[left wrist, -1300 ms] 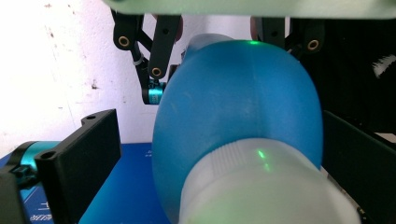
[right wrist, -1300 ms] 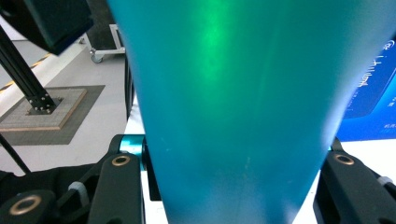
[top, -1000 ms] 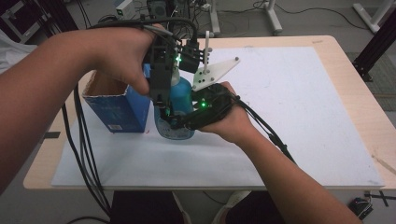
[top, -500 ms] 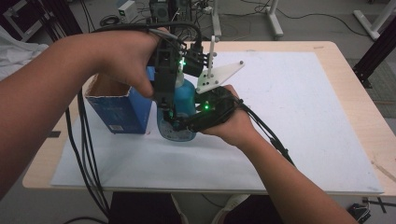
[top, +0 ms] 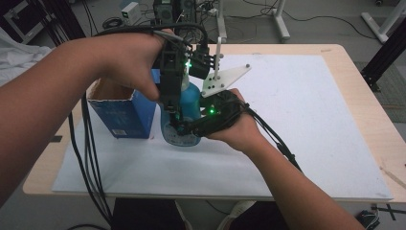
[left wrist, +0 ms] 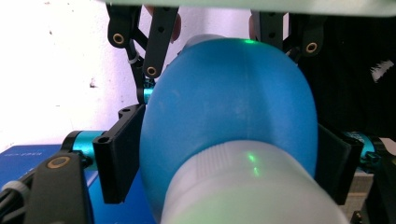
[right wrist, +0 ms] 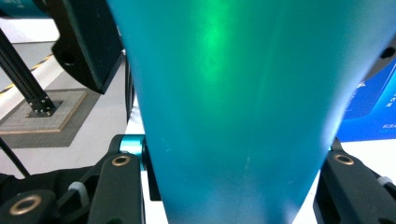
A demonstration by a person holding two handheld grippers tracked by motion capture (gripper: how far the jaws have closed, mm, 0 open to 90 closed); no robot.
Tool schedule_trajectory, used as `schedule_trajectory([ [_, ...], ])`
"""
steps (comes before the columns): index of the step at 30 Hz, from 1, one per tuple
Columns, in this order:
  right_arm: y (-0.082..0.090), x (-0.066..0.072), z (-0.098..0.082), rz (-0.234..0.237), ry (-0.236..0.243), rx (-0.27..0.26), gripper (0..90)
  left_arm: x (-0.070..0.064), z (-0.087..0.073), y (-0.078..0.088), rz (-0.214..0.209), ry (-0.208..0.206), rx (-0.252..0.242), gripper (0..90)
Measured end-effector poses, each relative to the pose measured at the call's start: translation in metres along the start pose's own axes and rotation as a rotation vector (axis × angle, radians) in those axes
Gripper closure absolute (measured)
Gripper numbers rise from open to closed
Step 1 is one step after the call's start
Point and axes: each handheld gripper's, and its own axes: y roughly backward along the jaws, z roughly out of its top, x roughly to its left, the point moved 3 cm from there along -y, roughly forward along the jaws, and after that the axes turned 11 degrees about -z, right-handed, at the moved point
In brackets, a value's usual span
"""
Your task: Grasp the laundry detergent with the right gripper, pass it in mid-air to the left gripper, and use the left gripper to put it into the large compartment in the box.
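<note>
A blue bottle (top: pixel 190 101) with a whitish cap (left wrist: pixel 252 191) stands upright on the white mat (top: pixel 311 120). My right gripper (top: pixel 186 130) comes in from the right and is shut on the bottle's lower body (right wrist: pixel 233 93), which sits between its jaws (right wrist: pixel 233 186). My left gripper (top: pixel 176 120) points down over the bottle's top. Its jaws have just been closing, and the two black pads (left wrist: pixel 119 154) now lie against the blue shoulder (left wrist: pixel 224 102) just below the cap.
An open blue carton (top: pixel 119 115) stands on the mat just left of the bottle. Black cables (top: pixel 88 158) hang from the left gripper over the table's near edge. A grey three-cornered plate (top: pixel 225 79) sticks up behind the bottle.
The left gripper's jaws have narrowed around the bottle's top. Both hands and the bottle stay where they were.
</note>
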Motion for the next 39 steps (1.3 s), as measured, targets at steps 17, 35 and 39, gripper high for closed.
schedule_trajectory([
  [17, 0.0006, -0.0008, -0.0001, 0.002, 0.002, -0.004, 47.6, -0.0005, 0.0034, 0.0008, -0.003, -0.010, 0.012, 33.3],
  [35, -0.0012, -0.0003, -0.0007, 0.003, -0.006, -0.007, 47.6, 0.0003, 0.0025, -0.0008, 0.021, -0.005, 0.023, 37.7],
  [39, -0.0014, -0.0004, -0.0013, 0.008, -0.008, -0.006, 47.6, 0.0004, 0.0031, -0.0011, 0.020, -0.009, 0.031, 38.4],
])
